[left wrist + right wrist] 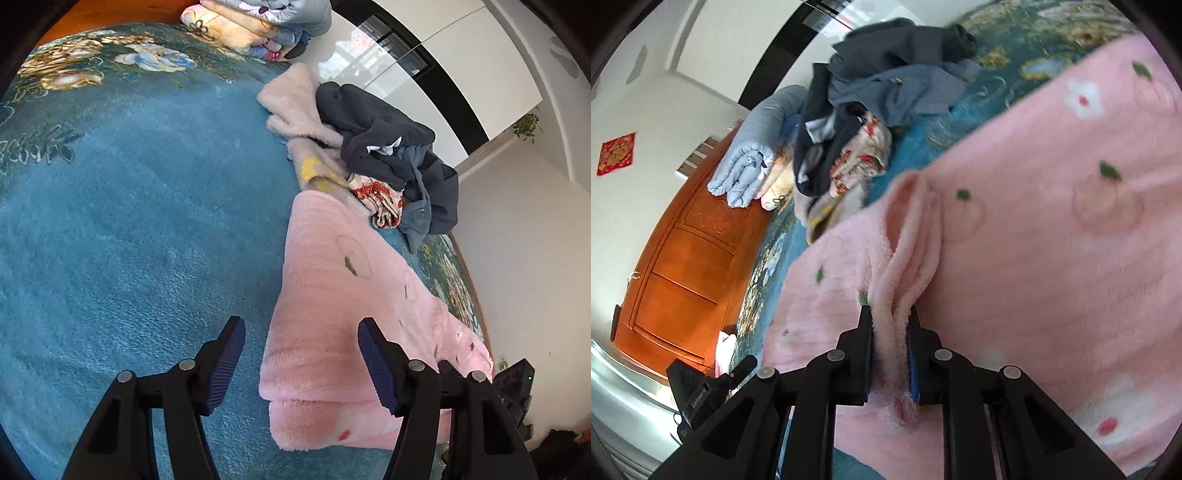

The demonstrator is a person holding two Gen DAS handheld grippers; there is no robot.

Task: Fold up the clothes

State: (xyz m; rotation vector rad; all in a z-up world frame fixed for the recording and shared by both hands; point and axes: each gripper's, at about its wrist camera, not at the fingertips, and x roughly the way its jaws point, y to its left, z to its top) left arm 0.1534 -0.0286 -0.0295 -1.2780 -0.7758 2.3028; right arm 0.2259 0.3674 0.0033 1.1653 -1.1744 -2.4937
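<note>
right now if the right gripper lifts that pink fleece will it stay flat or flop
Likely flop: the pink fleece already bunches into a soft ridge where the right gripper pinches it. Its thick pile suggests good grip, little slipping. The rest would probably drag across the blue blanket, since much still lies flat.

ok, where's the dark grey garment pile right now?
The dark grey garment pile sits at the bed's far edge, upper right in the left wrist view, on a cream fleece and beyond the pink fleece garment; upper centre in the right wrist view.
</note>
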